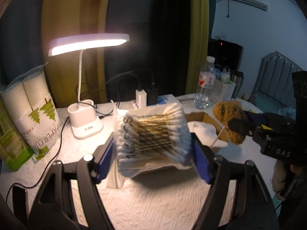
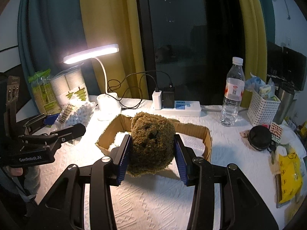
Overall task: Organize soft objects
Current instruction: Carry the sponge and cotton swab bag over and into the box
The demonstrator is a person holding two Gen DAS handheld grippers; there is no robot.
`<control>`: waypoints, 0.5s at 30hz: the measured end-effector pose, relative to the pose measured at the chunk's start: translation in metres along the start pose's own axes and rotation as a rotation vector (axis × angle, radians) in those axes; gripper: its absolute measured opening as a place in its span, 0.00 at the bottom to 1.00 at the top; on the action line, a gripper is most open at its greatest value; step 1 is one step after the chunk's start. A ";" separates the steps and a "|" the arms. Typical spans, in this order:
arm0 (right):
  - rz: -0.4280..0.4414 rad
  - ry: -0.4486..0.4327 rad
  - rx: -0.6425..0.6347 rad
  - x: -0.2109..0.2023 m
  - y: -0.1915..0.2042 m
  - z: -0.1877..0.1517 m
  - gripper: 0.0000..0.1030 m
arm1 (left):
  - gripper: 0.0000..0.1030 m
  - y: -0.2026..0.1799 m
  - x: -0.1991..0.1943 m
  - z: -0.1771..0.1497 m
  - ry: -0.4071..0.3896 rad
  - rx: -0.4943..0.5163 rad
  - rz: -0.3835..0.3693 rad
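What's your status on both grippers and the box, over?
Left gripper shut on bag of cotton swabs, lifted. Right gripper shut on brown plush toy, near the cardboard box. Nothing blocking.

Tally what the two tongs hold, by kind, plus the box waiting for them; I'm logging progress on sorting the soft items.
Bags of cotton swabs, in the left tongs: 1
Brown plush bears, in the right tongs: 1
Cardboard boxes: 1
Total: 3

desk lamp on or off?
On. The desk lamp head glows bright and lights the white table cover beneath it in both views.
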State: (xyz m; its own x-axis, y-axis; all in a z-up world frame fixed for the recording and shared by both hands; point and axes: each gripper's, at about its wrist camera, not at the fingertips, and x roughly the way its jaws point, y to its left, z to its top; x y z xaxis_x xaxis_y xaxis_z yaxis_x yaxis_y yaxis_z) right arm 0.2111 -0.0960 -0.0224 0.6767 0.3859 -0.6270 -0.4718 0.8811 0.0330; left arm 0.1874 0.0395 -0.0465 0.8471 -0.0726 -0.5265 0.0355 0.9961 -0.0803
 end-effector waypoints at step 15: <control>0.023 -0.016 -0.003 0.033 -0.014 0.023 0.44 | 0.71 0.005 0.031 0.027 -0.017 0.001 -0.007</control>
State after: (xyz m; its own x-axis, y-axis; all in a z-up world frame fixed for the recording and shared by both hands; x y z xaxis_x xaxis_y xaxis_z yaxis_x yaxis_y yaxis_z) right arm 0.2534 -0.0894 -0.0254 0.6745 0.4103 -0.6137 -0.4892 0.8710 0.0448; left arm 0.2286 0.0438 -0.0404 0.8557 -0.0791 -0.5113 0.0423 0.9956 -0.0831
